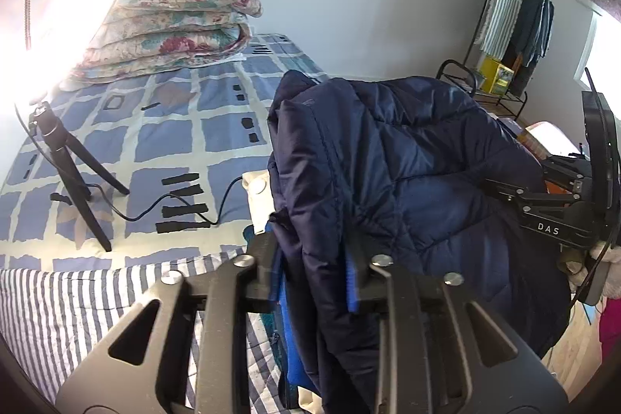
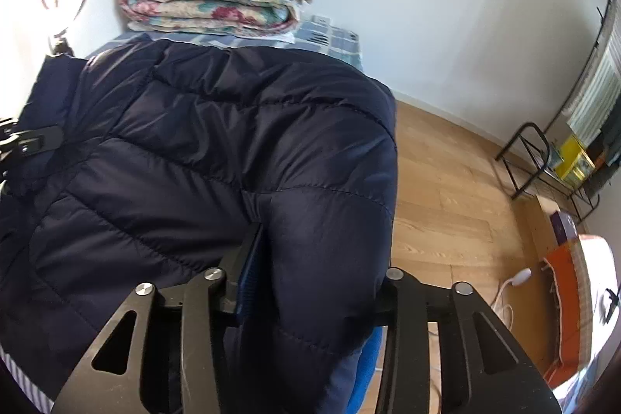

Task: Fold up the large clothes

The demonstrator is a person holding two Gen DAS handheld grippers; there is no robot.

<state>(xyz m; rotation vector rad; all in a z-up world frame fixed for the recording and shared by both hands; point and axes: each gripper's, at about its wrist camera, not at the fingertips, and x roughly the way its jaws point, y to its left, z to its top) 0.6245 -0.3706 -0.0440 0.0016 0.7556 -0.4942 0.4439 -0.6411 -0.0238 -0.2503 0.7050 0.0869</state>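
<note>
I see the jacket [image 1: 407, 161] mid-frame, over the bed [image 1: 155, 142]. Left hand-held gripper [image 1: 310, 258] narrow, fabric pinched between pads; right hand-held gripper [image 2: 310, 282] wider, clasping a puffy fold.

In the right wrist view the navy jacket [image 2: 217, 150] buries the right-hand finger of the right gripper [image 2: 310, 282], so only the left finger [image 2: 248, 270] shows its blue pad. Beyond the fingers, the jacket hides most of the bed [image 2: 333, 33]. In the left wrist view, glare whites out the far left corner, and the jacket's lower end runs off the bottom edge between the left gripper's [image 1: 310, 258] fingers.
</note>
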